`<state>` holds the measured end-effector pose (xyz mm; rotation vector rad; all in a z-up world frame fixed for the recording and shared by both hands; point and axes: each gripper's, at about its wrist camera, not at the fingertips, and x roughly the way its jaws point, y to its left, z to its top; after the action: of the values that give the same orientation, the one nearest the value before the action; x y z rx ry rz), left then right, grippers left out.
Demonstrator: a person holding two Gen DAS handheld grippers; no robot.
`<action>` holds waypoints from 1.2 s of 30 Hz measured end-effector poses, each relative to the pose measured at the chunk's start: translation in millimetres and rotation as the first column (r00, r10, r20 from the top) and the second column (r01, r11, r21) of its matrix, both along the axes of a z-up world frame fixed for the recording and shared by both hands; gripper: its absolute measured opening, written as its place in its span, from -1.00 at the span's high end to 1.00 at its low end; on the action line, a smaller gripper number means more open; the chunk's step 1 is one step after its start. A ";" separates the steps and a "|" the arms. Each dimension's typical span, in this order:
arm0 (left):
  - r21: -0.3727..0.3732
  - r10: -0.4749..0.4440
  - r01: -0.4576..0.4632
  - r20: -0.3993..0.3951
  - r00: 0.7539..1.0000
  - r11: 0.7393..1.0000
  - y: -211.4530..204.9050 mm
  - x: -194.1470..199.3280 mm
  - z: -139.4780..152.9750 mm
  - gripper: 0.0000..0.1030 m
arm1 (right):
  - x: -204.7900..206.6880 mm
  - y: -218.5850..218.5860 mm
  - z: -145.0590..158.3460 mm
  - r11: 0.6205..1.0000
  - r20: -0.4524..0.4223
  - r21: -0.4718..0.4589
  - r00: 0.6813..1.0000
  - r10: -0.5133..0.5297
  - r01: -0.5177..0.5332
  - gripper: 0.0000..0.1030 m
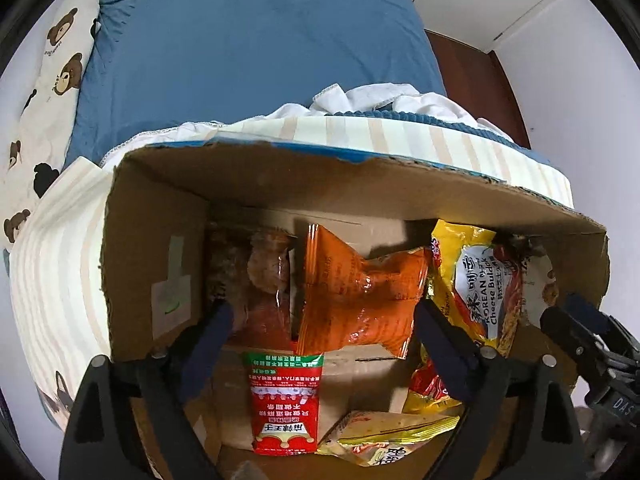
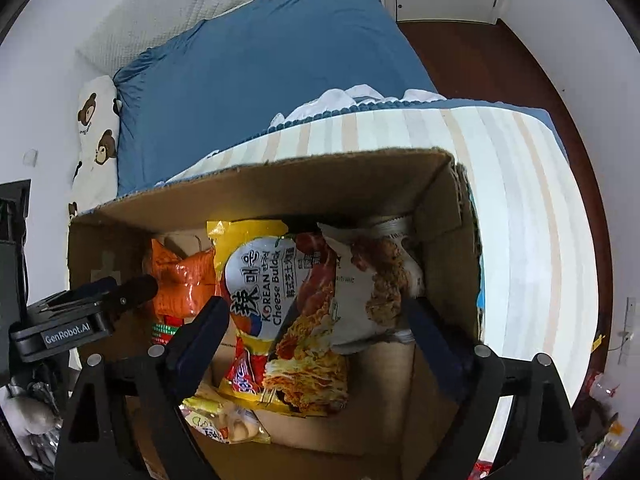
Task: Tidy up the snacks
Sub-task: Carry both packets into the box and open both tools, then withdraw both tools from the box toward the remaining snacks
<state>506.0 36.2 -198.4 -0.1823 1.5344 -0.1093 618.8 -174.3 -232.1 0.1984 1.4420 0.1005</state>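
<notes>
1. The cardboard box (image 1: 160, 208) sits on a striped blanket (image 1: 56, 264) on the bed (image 1: 256, 40).
2. Snack packs lie inside the box: an orange packet (image 1: 360, 292), a yellow Korean Cheese Buldak noodle pack (image 2: 280, 320), a grey fried-chicken bag (image 2: 372, 284) and a red sachet (image 1: 285, 400).
3. The left gripper (image 1: 324, 344) is wide apart above the orange packet and holds nothing.
4. The right gripper (image 2: 316, 344) is wide apart above the noodle pack and holds nothing.

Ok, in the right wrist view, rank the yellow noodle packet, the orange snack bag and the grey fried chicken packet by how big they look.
1. yellow noodle packet, clearly largest.
2. grey fried chicken packet.
3. orange snack bag, though partly hidden behind the other gripper, so second and third are unsure.
</notes>
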 end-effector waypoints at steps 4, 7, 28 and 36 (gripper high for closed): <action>0.016 0.009 -0.009 0.039 0.999 1.000 2.8 -6.2 5.7 -0.80 | -13.3 4.7 6.6 0.999 0.015 -0.029 1.000 0.019 -0.018 -0.81; 0.037 0.004 -0.007 0.083 0.997 0.999 2.2 -18.0 12.6 -0.80 | -27.2 10.0 7.5 0.998 0.033 -0.062 0.999 0.030 -0.028 -0.81; 0.121 0.032 -0.103 0.482 0.875 0.987 8.9 -165.8 92.2 -0.80 | -158.4 29.7 67.4 0.990 0.283 -0.137 0.956 0.081 -0.044 -0.81; 0.132 -0.001 -0.096 0.589 0.808 0.987 -1.4 -221.5 135.5 -0.80 | -217.0 22.9 113.8 0.993 0.397 -0.120 0.916 0.063 -0.016 -0.81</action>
<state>284.5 34.8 -62.8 -0.0507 0.9058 -0.0007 401.8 -151.4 -118.3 0.0487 1.0380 0.0852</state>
